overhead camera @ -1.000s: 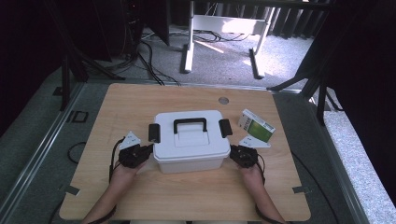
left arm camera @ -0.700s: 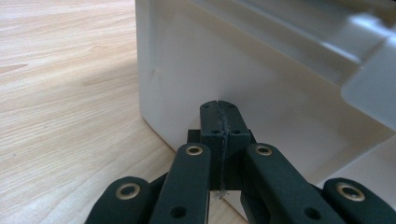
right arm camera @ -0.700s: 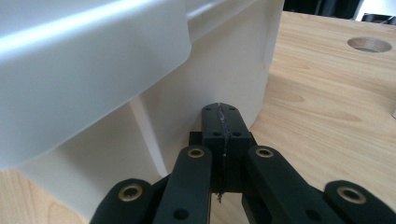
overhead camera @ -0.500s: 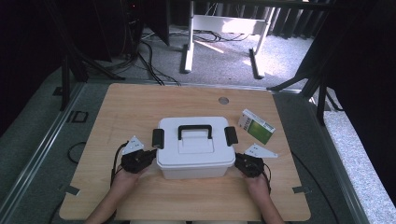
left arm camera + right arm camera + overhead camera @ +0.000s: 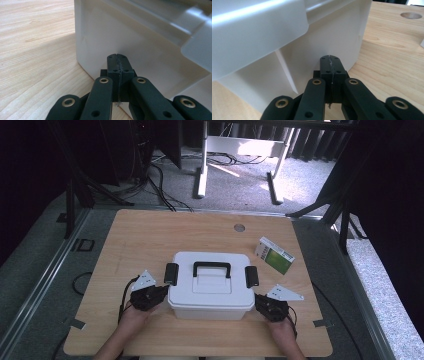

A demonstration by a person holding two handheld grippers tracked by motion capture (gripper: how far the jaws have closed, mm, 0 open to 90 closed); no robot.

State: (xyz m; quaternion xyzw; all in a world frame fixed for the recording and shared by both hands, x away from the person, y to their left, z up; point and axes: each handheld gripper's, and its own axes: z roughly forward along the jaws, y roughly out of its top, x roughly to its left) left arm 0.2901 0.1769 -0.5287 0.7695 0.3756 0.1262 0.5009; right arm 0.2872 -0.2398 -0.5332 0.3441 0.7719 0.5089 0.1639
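Nearest me, my two forearms come in over the table's (image 5: 150, 227) near edge. My left gripper (image 5: 159, 292) sits against the left end wall of the white lidded storage box (image 5: 210, 290), and my right gripper (image 5: 260, 301) sits against its right end wall. Both tongs are clenched on nothing: in each gripper view the two black jaws meet flush, their tips at the box wall.

The box stands near the middle of the near edge, lid on, with a black carry handle (image 5: 212, 268) and a black latch (image 5: 171, 273) at each end.

Beyond its far right corner, toward the right edge, lies a green-and-white carton (image 5: 275, 255), apart from the box. A round cable hole (image 5: 239, 227) sits near the far edge.

Since a second ago, box and grippers have slid toward the near edge, away from the carton.
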